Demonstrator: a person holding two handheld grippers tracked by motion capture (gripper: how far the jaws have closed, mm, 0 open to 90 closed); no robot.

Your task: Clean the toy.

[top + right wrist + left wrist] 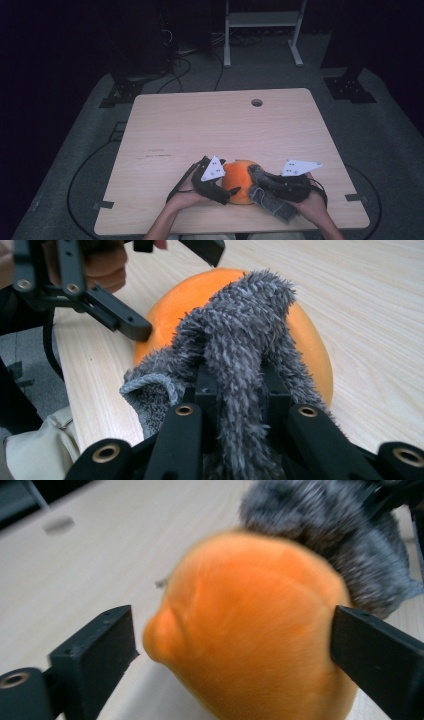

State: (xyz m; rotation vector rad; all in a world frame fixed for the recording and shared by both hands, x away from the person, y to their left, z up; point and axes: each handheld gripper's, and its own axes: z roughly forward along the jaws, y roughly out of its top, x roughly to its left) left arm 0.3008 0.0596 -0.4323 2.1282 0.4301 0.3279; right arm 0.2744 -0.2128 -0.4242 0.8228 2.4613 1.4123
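An orange plush ball (pixel 240 181) rests on the wooden table (pixel 200 125) near its front edge. My left gripper (pixel 229 179) is open, its jaws on either side of the ball (pixel 250 630); the left jaw stands clear of it and the right jaw sits at its edge. My right gripper (pixel 262 177) is shut on a grey fuzzy cloth (pixel 267 196). In the right gripper view the cloth (pixel 240 340) runs between the jaws (pixel 240 385) and drapes over the ball (pixel 310 340), with the left gripper (pixel 175 290) beyond it.
A round hole (pixel 257 102) lies near the table's far edge. Beyond the table stand a white frame (pixel 262 30) and black stands (pixel 122 90) with cables on the grey floor. The far half of the tabletop is bare wood.
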